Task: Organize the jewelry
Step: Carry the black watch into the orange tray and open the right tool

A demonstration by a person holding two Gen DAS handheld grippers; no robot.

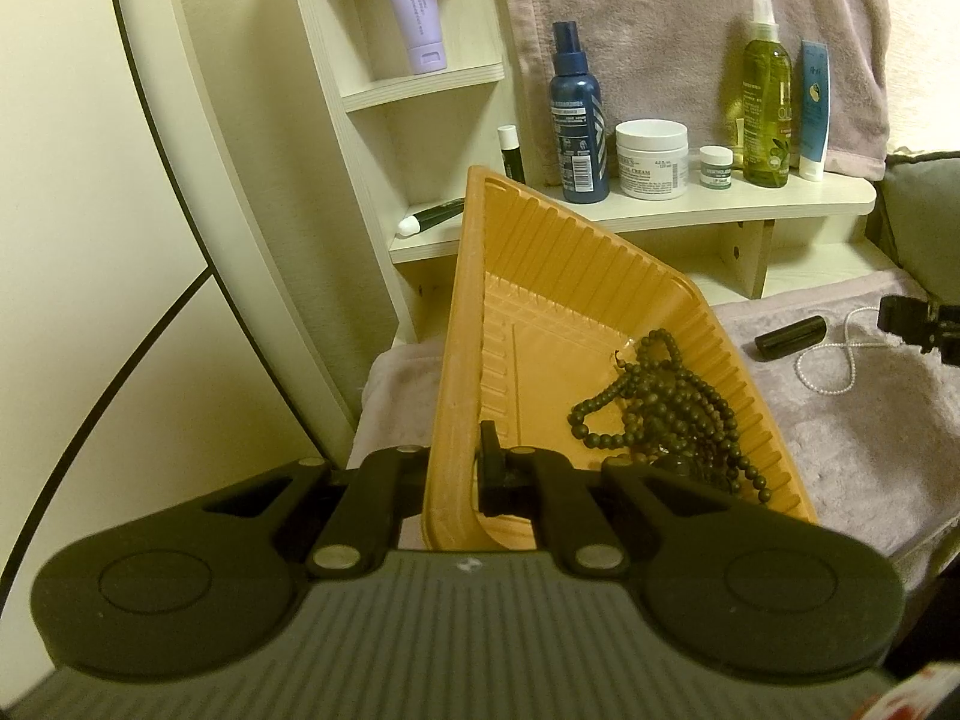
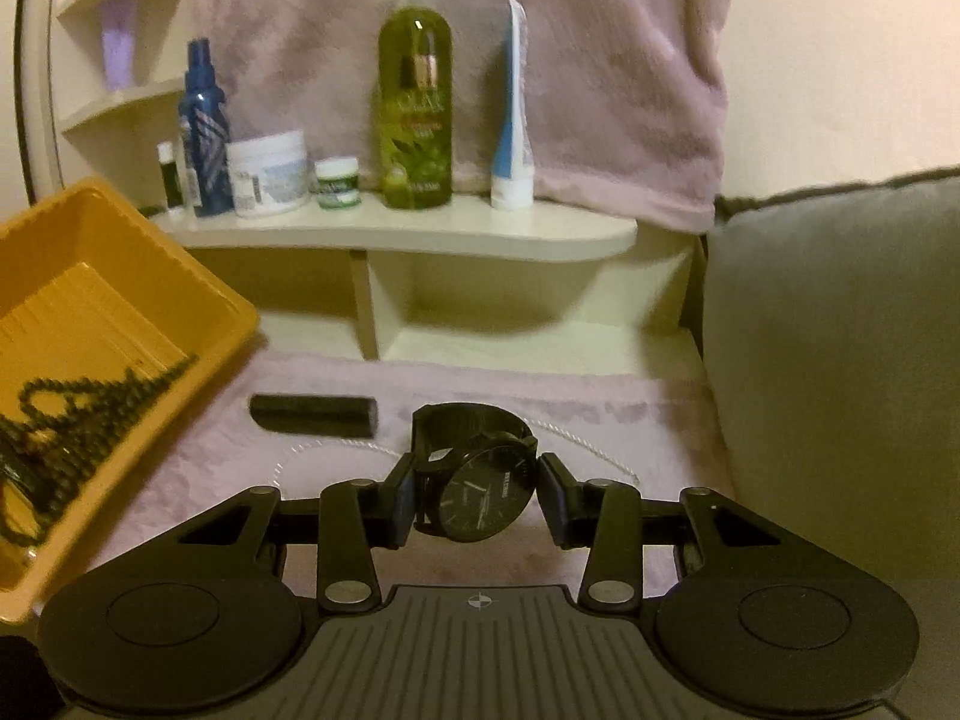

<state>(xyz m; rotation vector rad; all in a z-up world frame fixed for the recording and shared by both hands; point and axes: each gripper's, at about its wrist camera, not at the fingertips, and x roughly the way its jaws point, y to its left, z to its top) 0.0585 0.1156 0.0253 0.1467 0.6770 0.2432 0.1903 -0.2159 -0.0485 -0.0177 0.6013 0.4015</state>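
Observation:
My left gripper (image 1: pixel 462 468) is shut on the near wall of an orange plastic tray (image 1: pixel 540 276) and holds it tilted up. Dark bead necklaces (image 1: pixel 666 414) lie heaped in the tray's lower corner; they also show in the right wrist view (image 2: pixel 78 414). My right gripper (image 2: pixel 477 501) holds a black wristwatch (image 2: pixel 480 480) between its fingers, above the mauve towel (image 2: pixel 540 396). A thin white chain (image 1: pixel 834 354) lies on the towel beside a black tube (image 1: pixel 789 336). The right gripper's tip (image 1: pixel 924 324) shows at the right edge of the left wrist view.
A cream shelf (image 2: pixel 420 234) behind holds a blue spray bottle (image 1: pixel 576 120), a white cream jar (image 1: pixel 651 159), a small jar (image 1: pixel 715 167), a green bottle (image 2: pixel 416 102) and a blue-white tube (image 2: pixel 513 120). A grey cushion (image 2: pixel 840 348) stands at right. A mirror edge (image 1: pixel 198 138) is at left.

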